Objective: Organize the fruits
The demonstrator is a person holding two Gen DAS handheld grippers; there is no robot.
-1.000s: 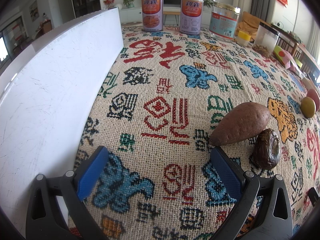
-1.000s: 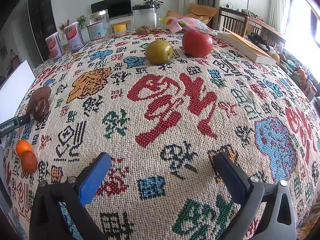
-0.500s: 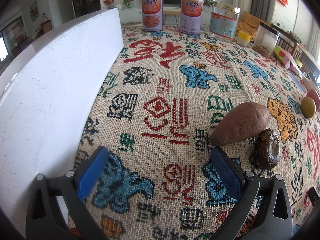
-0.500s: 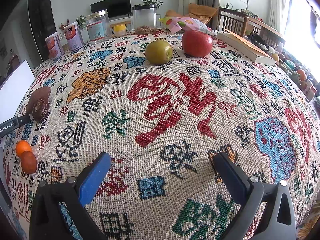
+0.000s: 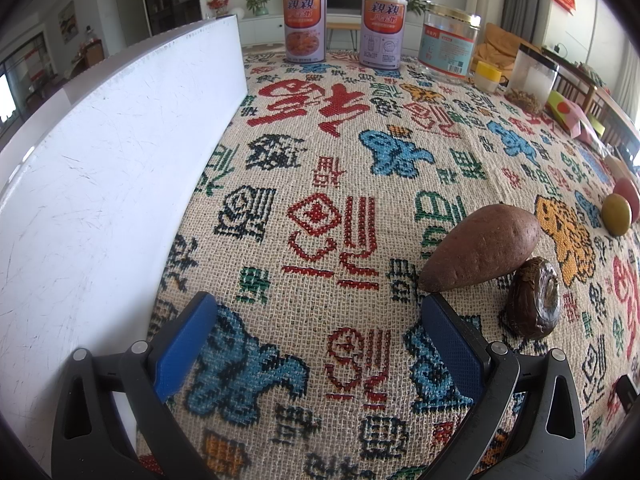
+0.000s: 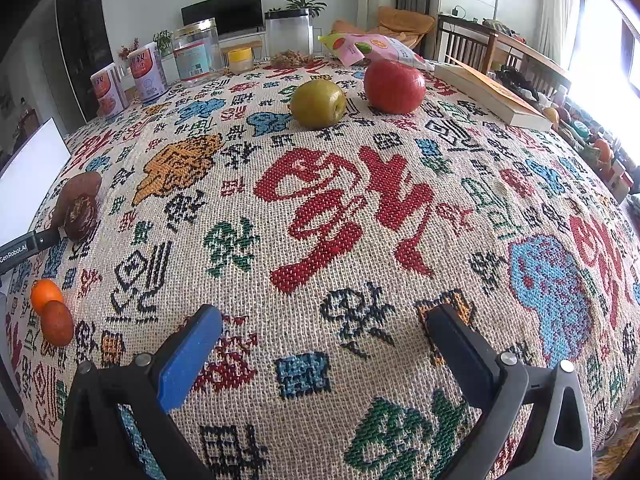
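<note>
My left gripper [image 5: 316, 312] is open over the patterned cloth, nothing between its fingers. Just beyond its right finger lies a brown sweet potato [image 5: 482, 252], with a dark wrinkled passion fruit [image 5: 534, 303] touching it on the right. A green pear [image 5: 616, 214] and a red apple [image 5: 628, 196] sit far right. My right gripper [image 6: 324, 328] is open and empty near the table's front. In its view the green pear [image 6: 318, 103] and red apple [image 6: 394, 86] stand side by side far ahead. Two small oranges [image 6: 51, 309] lie at the left, the sweet potato [image 6: 80, 188] and passion fruit [image 6: 81, 216] further back.
A white board [image 5: 100, 168] stands along the table's left side. Two cans [image 5: 304, 26], a glass jar [image 5: 448, 50], a small yellow-lidded jar [image 5: 488, 76] and a clear container [image 5: 532, 76] line the far edge. A snack bag [image 6: 372, 48] and a book [image 6: 492, 94] lie at the far right.
</note>
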